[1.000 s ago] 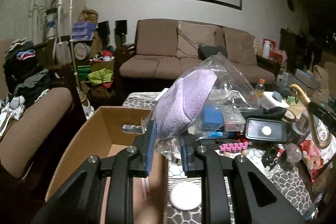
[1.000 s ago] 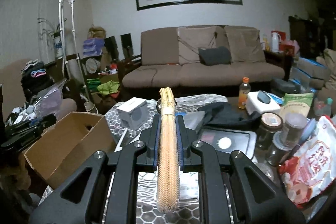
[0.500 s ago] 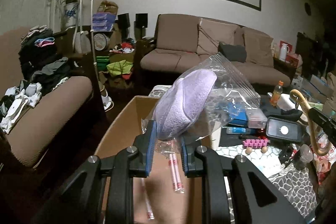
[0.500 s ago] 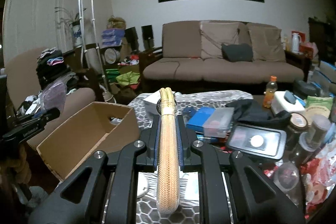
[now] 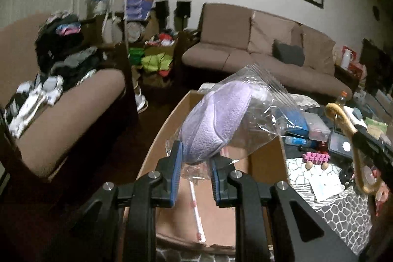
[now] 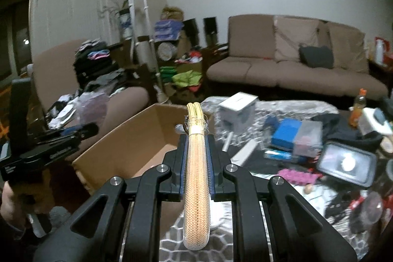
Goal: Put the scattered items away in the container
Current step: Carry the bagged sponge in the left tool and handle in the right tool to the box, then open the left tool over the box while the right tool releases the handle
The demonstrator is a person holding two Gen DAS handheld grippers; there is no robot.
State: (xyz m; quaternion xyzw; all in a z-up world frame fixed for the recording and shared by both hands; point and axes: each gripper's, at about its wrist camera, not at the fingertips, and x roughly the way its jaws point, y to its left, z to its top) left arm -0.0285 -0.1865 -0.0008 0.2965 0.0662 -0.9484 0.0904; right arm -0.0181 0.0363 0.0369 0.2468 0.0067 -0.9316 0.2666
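Note:
My left gripper [image 5: 195, 163] is shut on a clear plastic bag [image 5: 255, 119] that holds a folded purple cloth [image 5: 216, 124]. It hangs above the open cardboard box [image 5: 267, 161], where a thin pink-and-white stick [image 5: 196, 210] lies on the floor of the box. My right gripper [image 6: 196, 149] is shut on a golden mesh-covered loop [image 6: 196, 188], held just right of the cardboard box [image 6: 137, 139]. In the right wrist view the left gripper [image 6: 73, 134] shows at the far left, held by a hand [image 6: 12, 200].
Right of the box, the patterned table [image 6: 282, 107] carries a white box [image 6: 238, 107], a blue box [image 6: 286, 130], a clear plastic case [image 6: 307, 136], a black tray [image 6: 346, 163], a pink piece [image 6: 297, 174] and an orange bottle [image 6: 357, 107]. An armchair [image 5: 73, 109] piled with clothes stands to the left.
Both views have swung left. The left gripper has carried the bag from the table's edge to above the box. The right gripper with the loop has closed in on the box.

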